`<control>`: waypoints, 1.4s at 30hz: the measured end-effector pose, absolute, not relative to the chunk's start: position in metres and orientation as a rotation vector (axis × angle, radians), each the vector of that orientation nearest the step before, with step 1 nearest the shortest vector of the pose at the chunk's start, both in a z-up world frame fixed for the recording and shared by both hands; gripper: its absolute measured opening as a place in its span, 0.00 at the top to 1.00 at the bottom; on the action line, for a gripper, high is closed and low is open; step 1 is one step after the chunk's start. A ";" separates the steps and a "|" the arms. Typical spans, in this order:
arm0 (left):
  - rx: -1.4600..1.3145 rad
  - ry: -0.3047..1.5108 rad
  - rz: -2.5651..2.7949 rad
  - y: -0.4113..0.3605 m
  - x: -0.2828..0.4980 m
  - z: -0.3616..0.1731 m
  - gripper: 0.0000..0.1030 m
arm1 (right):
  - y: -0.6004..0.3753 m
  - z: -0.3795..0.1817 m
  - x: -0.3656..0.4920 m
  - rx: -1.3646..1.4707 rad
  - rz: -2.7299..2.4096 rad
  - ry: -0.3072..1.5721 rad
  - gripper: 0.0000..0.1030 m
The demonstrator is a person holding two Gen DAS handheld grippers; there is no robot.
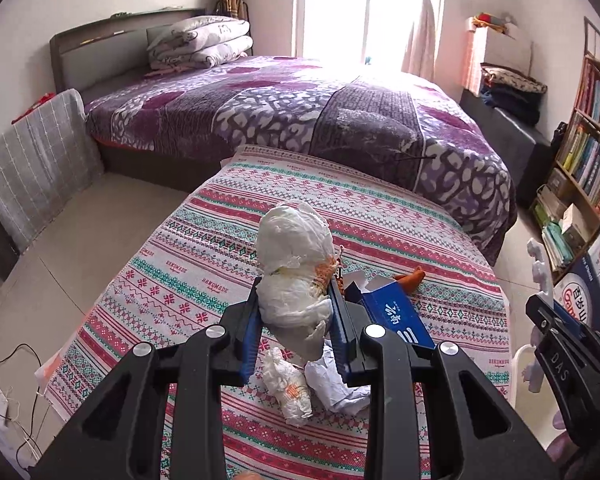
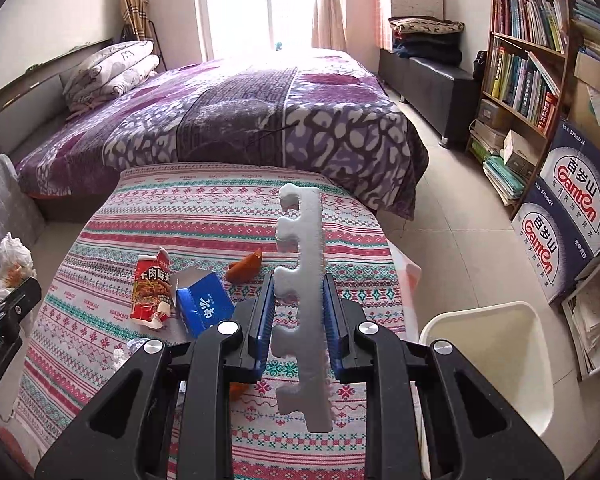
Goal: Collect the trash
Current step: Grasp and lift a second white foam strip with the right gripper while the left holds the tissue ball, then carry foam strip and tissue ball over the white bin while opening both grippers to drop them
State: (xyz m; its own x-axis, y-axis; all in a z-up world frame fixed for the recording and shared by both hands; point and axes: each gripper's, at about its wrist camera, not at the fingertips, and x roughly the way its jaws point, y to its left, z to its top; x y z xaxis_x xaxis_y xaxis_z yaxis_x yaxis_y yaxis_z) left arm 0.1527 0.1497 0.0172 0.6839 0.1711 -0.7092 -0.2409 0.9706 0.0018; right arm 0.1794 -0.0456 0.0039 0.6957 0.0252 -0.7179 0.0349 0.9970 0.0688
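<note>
Left tool [image 1: 296, 312]: clamped on wad [image 1: 294, 256], raised over surface [image 1: 204, 256]; light, squashy
Right tool [image 2: 299, 312]: gripping foam strip [image 2: 302, 300] mid-length; light, stiff, probably brittle
Bin [image 2: 484, 352]: just right

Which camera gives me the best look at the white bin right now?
The right wrist view. The white bin sits on the floor right of the table, its open mouth and inner wall in full sight. The left wrist view catches only a sliver of its rim behind the right gripper.
</note>
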 end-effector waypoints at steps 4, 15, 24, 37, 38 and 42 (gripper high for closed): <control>-0.069 0.787 0.214 0.135 0.153 0.013 0.71 | -0.058 -0.003 0.175 0.099 -0.021 0.801 0.78; -0.019 0.786 0.168 0.096 0.157 0.006 0.71 | -0.094 -0.007 0.169 0.159 -0.052 0.808 0.78; 0.009 0.780 0.115 0.061 0.158 0.006 0.71 | -0.125 -0.003 0.163 0.186 -0.097 0.799 0.78; 0.051 0.786 0.023 0.011 0.158 0.002 0.71 | -0.183 -0.006 0.153 0.235 -0.212 0.816 0.78; 0.056 0.786 0.013 0.006 0.157 0.002 0.71 | -0.188 -0.007 0.153 0.239 -0.226 0.820 0.78; 0.078 0.784 -0.020 -0.011 0.155 0.001 0.71 | -0.211 -0.013 0.148 0.270 -0.274 0.849 0.78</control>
State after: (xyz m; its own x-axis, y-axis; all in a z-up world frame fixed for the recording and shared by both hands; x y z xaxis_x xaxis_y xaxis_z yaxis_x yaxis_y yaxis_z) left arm 0.1553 -0.0112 0.0014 0.7078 0.0105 -0.7064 0.0472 0.9969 0.0622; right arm 0.1482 -0.2107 -0.0126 0.6304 -0.1291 -0.7655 0.3424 0.9312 0.1249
